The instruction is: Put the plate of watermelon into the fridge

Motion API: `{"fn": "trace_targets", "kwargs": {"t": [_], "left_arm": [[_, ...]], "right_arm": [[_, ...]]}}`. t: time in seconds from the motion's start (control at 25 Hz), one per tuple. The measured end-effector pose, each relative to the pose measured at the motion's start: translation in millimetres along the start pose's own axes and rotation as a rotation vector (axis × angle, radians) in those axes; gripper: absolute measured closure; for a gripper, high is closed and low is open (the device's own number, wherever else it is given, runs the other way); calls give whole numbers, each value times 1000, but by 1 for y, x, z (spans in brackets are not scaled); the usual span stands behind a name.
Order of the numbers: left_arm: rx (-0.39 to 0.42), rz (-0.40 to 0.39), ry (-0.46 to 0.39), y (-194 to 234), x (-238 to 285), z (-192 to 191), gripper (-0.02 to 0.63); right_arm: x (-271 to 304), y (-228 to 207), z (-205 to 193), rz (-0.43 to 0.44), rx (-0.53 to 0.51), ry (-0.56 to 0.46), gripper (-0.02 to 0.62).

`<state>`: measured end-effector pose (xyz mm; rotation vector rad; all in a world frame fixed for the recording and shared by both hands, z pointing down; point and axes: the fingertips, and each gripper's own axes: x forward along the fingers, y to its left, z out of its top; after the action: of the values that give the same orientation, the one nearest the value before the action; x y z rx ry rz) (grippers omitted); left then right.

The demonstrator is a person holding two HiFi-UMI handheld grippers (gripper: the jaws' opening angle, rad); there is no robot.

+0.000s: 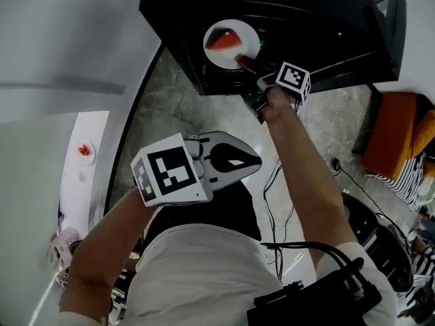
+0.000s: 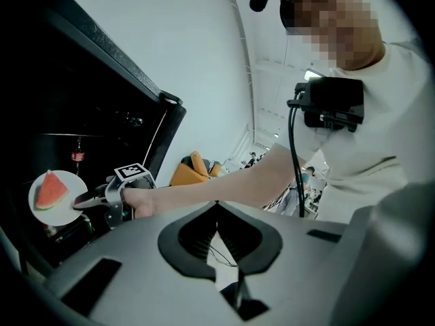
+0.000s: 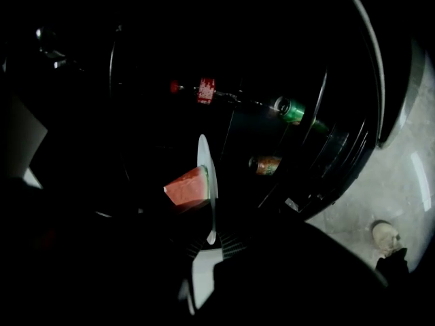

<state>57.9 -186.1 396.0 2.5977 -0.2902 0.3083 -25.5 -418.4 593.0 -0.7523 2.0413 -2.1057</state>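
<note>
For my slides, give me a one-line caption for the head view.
Right gripper holds a plate of watermelon at the dark fridge; left gripper hangs shut and empty.

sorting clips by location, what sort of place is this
Probably an office lounge or showroom rather than a home kitchen: a low black fridge holding drink cans stands on a speckled stone floor, with orange seats close by.

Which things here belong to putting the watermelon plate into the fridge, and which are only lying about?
Belong to the job: plate, gripped at its rim by the right gripper; watermelon slice on it; black fridge.

Only lying about: green can and brown can in the fridge; orange seat on the floor.
</note>
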Motion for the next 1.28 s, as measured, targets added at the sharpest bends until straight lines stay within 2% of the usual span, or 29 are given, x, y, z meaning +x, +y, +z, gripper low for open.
{"fn": "trace_targets", "kwargs": {"t": [0.32,0.64,0.92,1.28], "left_arm": [[3,-6,-11,24,6,-1,594],[8,-9,-33,28,3,-4,594],[-9,4,-38,33,0,-7,594],[-16,-8,-42,32,1,-5,594]], "right_arm": [[38,-11,30,-19,-9,-14,574],[63,-22,52,-47,41,-43,574],[70,-31,55,-85,35,-34,569],[73,-30,59,-110,-40,-27,565]]}}
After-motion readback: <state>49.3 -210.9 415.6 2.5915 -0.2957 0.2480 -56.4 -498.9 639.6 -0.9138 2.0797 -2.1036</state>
